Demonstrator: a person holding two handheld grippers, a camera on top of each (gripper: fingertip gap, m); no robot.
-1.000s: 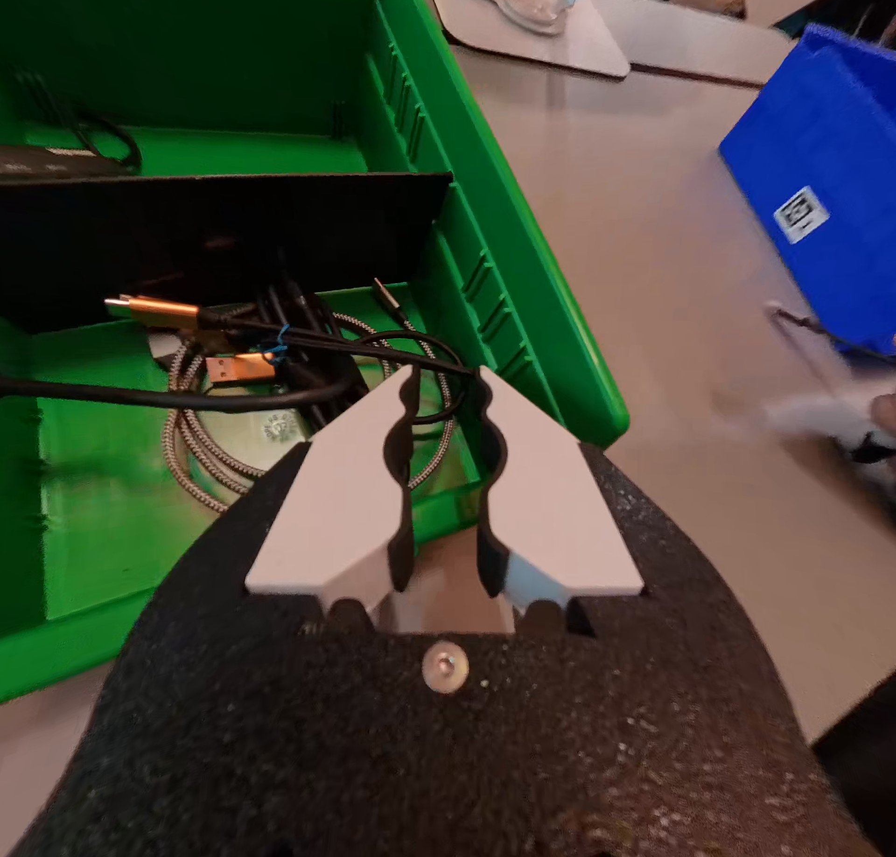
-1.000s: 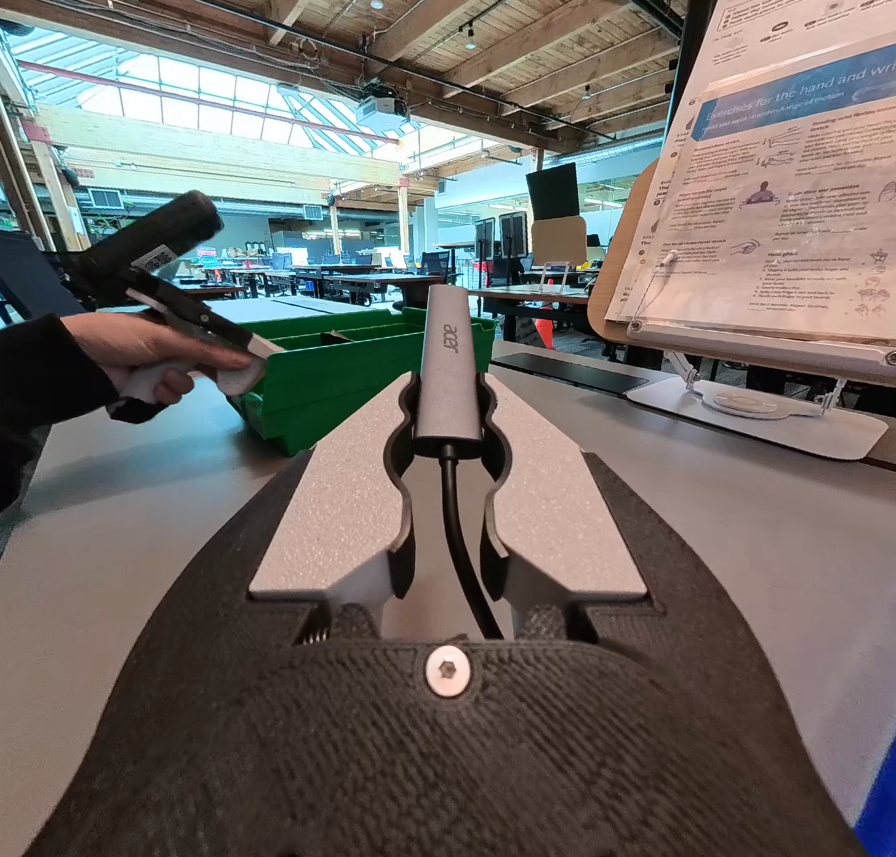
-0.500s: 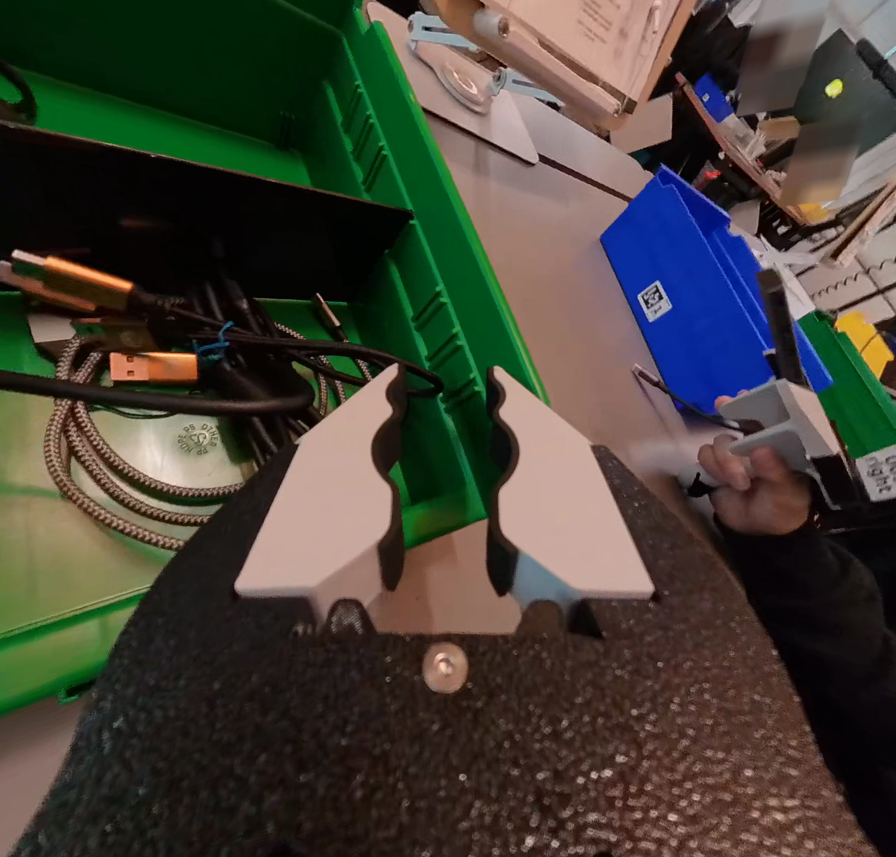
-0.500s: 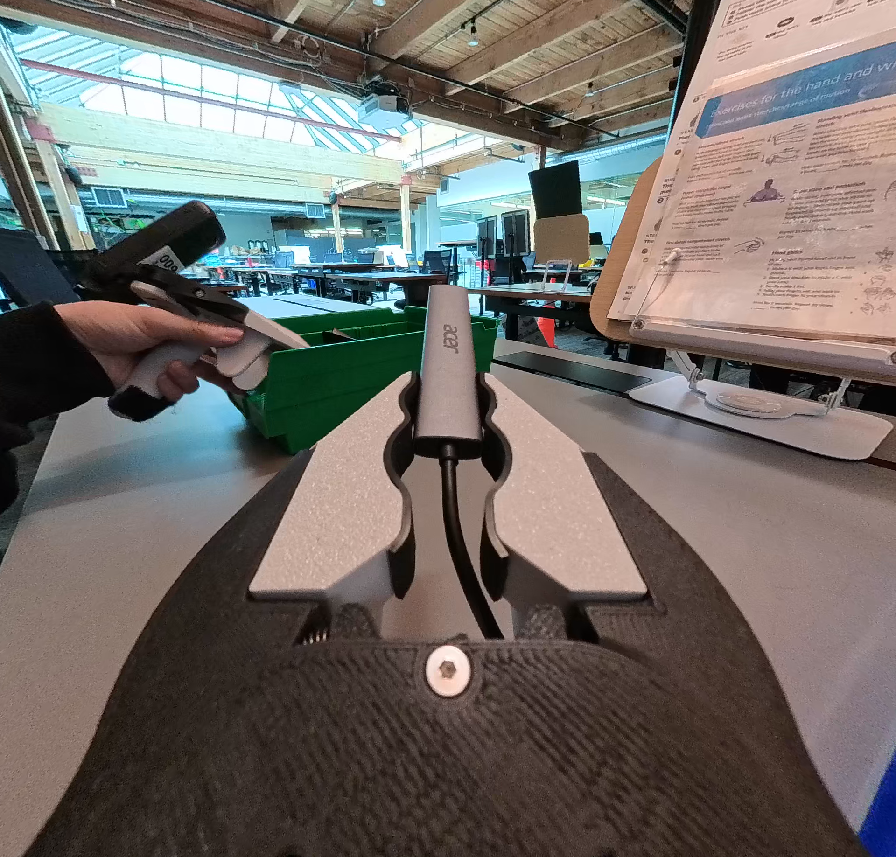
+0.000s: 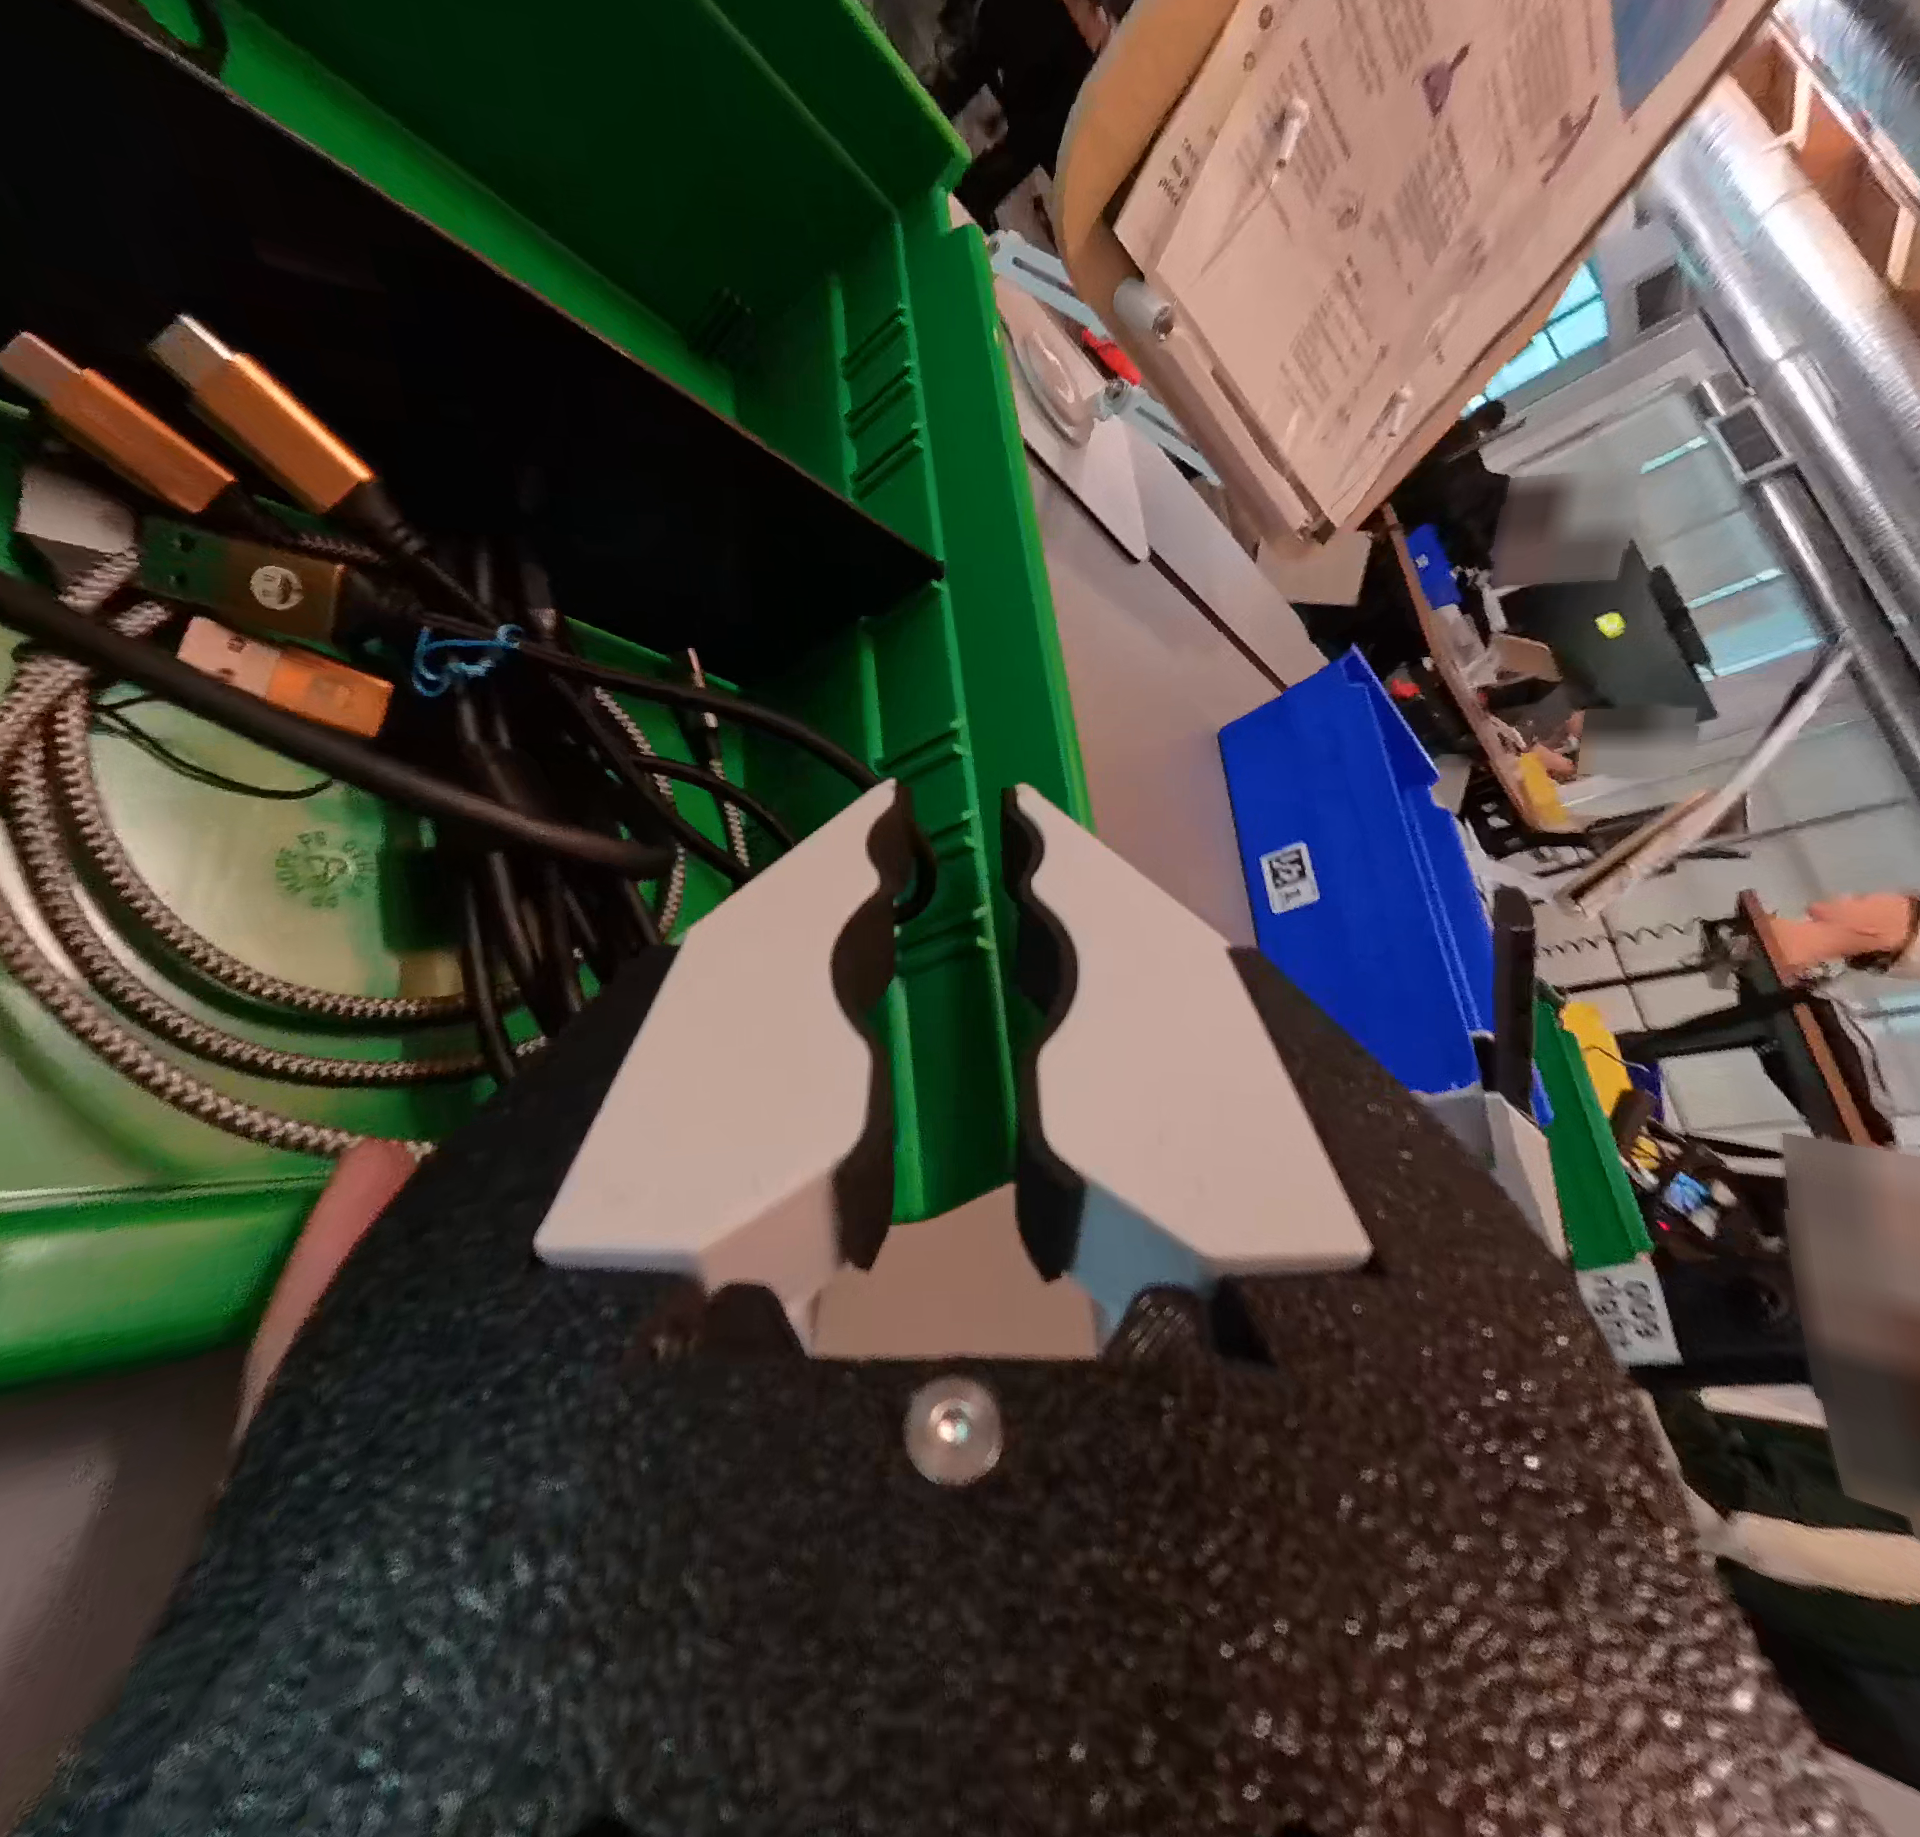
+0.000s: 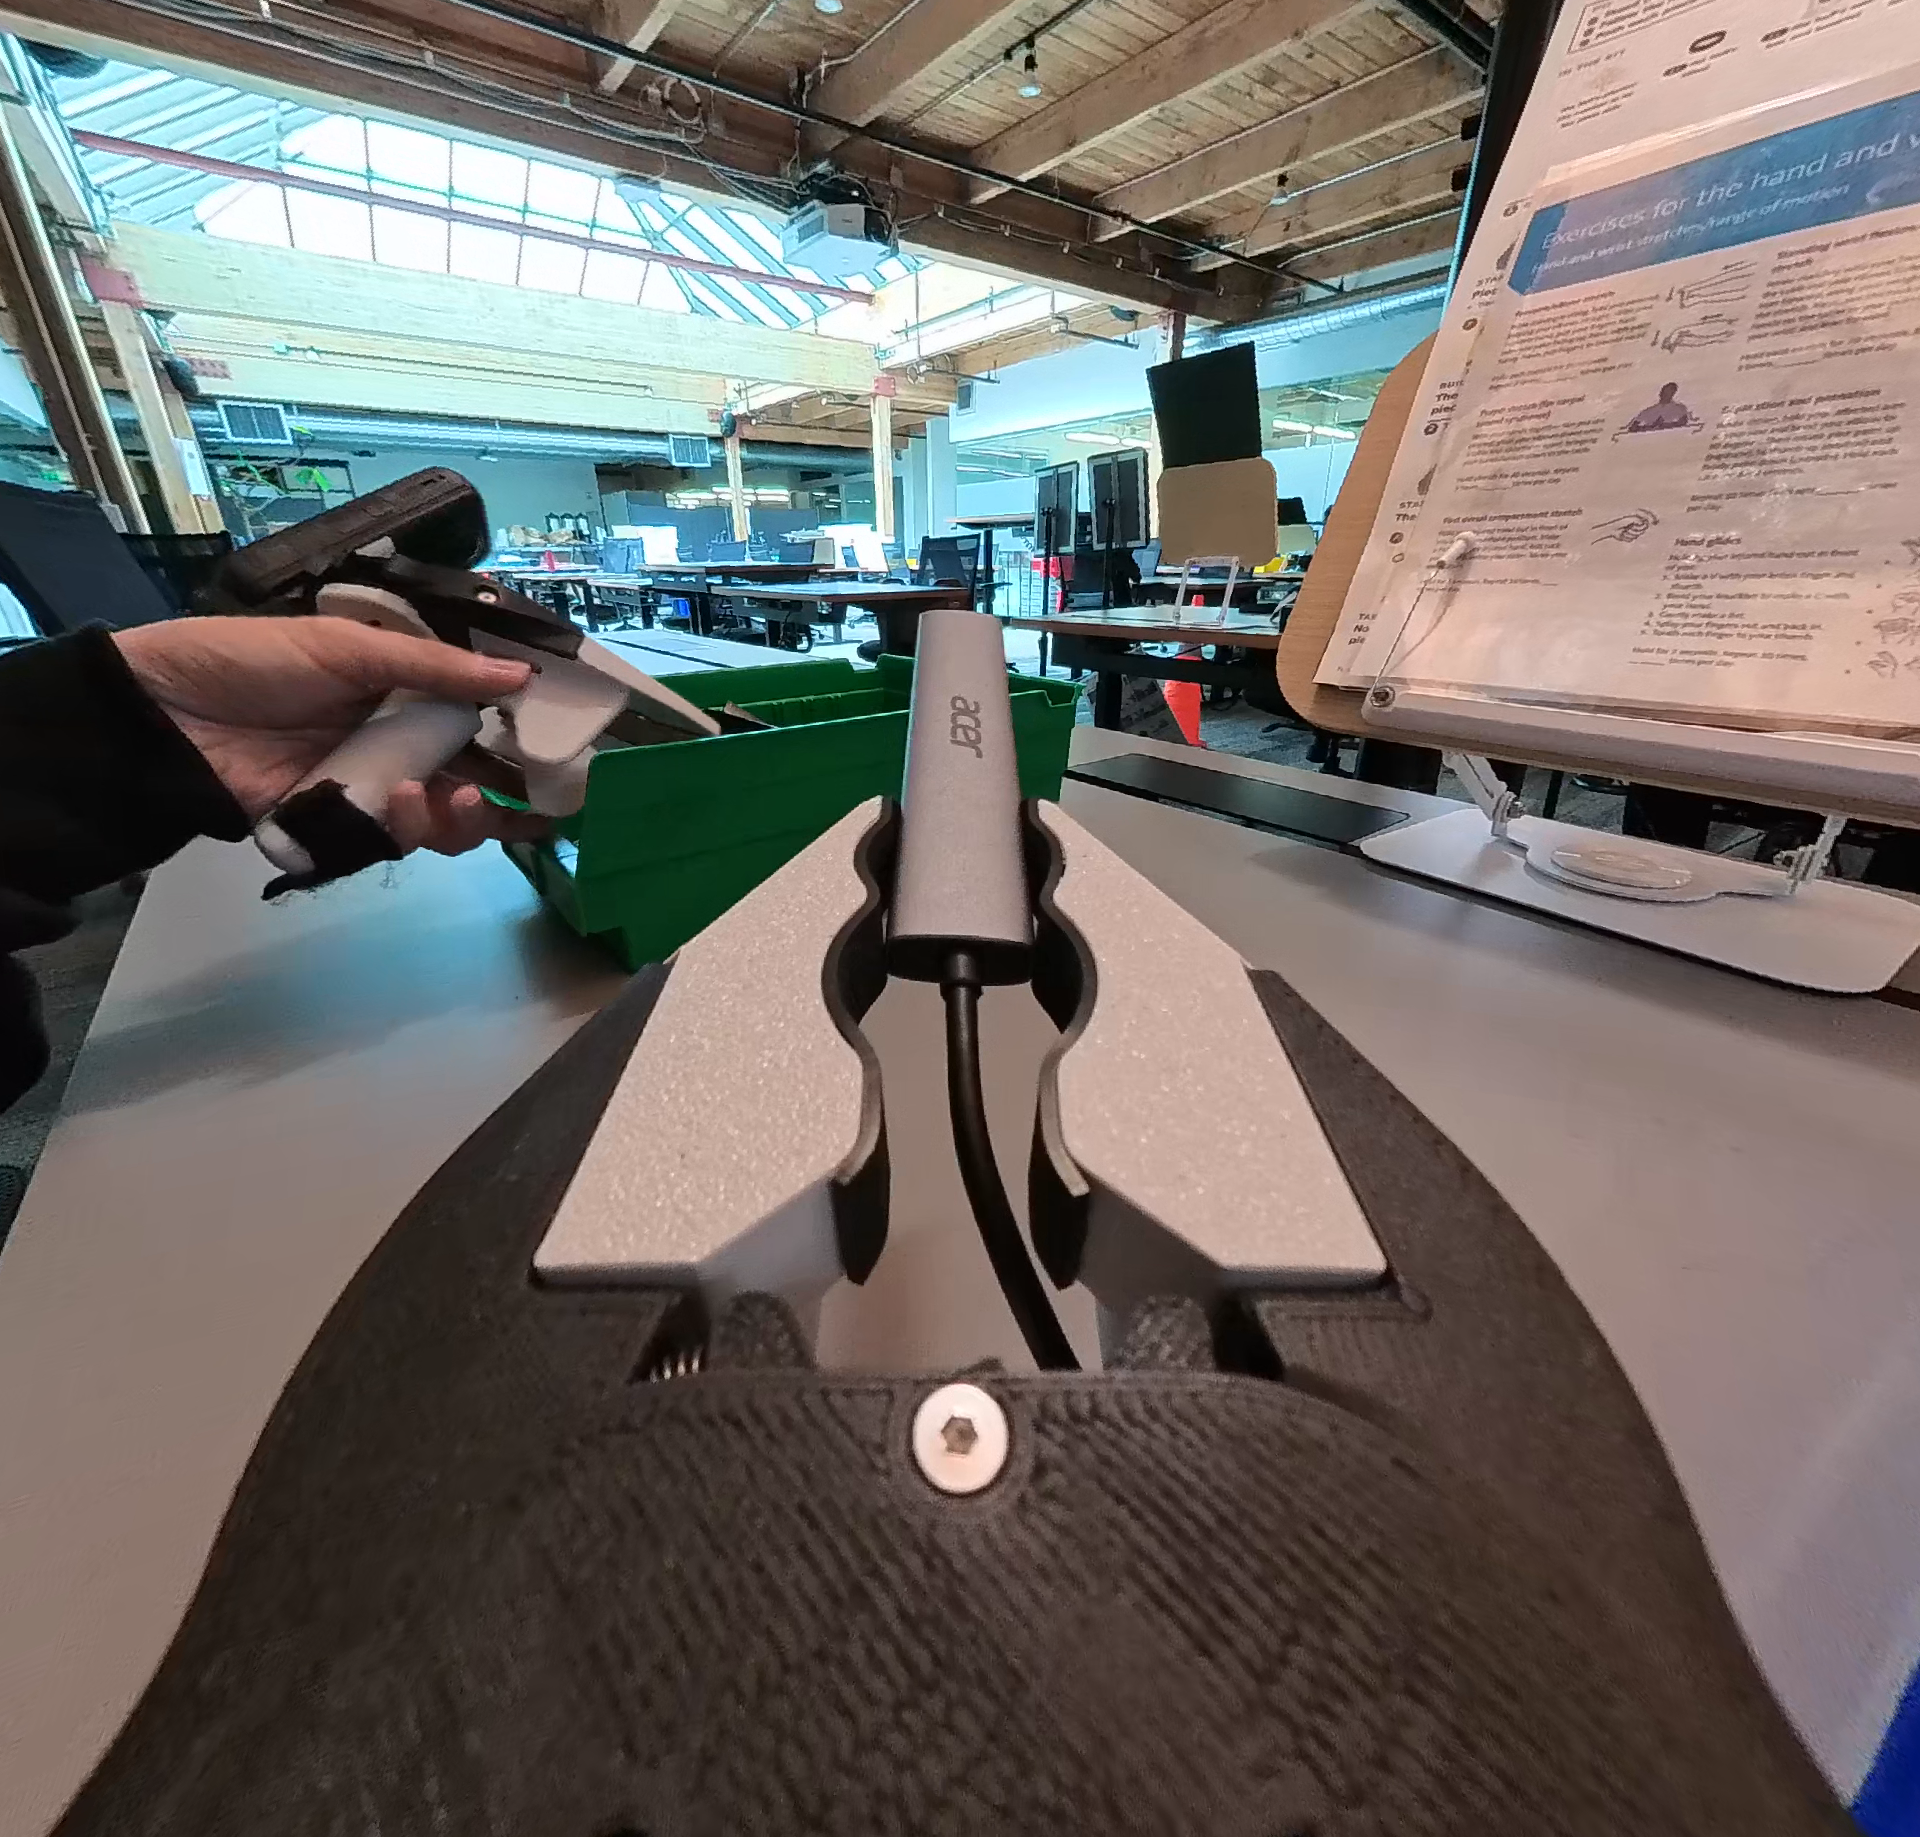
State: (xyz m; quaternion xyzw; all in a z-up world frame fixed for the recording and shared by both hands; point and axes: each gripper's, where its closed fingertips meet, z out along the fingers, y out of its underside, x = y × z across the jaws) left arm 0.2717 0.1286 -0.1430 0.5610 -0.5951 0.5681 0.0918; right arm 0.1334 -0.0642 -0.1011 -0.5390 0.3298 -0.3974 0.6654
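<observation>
On the left wrist view, I am hovering my empty, parted left gripper [image 5: 956,811] over the green plastic bin's [image 5: 940,499] wall beside tangled black cables [image 5: 520,811]. On the right, my right gripper [image 6: 958,823] is clenching a slim grey metal hub [image 6: 961,779] above the grey table [image 6: 312,1039].

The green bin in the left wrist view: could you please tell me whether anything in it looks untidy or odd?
Yes: in the green bin, in front of the black divider, black and braided cables lie tangled in a loose heap, their orange-sleeved plugs pointing different ways. Nothing looks broken or spilled.
</observation>
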